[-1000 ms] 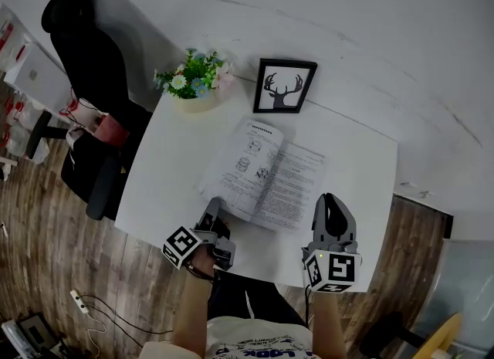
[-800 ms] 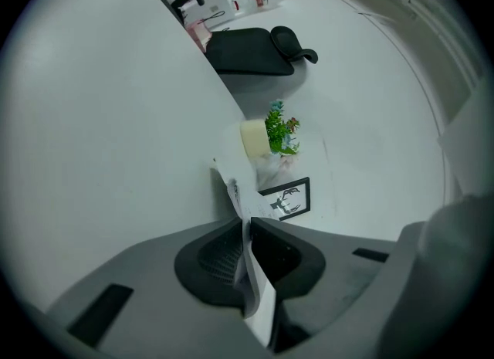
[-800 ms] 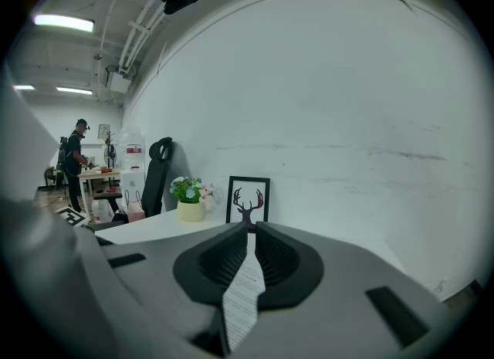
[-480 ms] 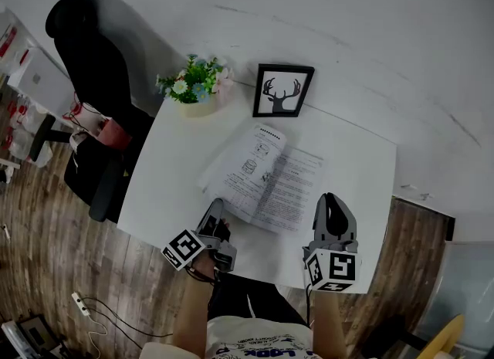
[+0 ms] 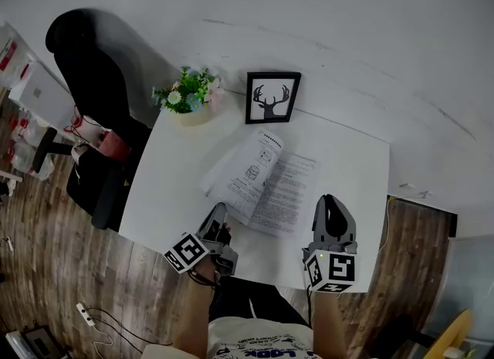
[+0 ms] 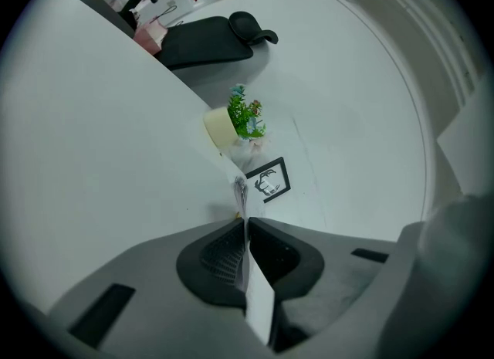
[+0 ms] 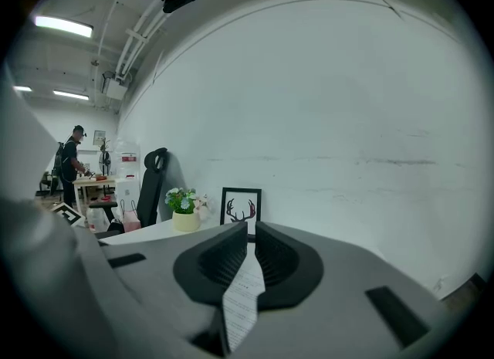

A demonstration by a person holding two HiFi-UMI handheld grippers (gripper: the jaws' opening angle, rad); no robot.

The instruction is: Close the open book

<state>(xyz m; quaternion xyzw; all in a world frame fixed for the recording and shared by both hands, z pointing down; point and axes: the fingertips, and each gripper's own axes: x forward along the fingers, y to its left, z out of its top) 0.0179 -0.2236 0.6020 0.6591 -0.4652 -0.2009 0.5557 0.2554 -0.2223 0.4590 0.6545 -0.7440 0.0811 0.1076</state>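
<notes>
Jaws of the left gripper (image 6: pixel 245 230) are pressed together on the edge of one thin leaf of the book (image 5: pixel 266 180), and the paper stands on edge in the slit between them. The right gripper (image 7: pixel 251 234) has its jaws clamped the same way on a printed strip of the opposite leaf. Only the head view shows the whole book, lying open on the white table (image 5: pixel 174 187) just ahead of both pairs of jaws, between them. Beyond the jaws, a potted plant (image 5: pixel 189 99) and a framed deer picture (image 5: pixel 272 96) stand by the wall. Left of the plant is a black chair (image 5: pixel 85 49). Only the right gripper view shows a person (image 7: pixel 71 160) standing far off to the left.
</notes>
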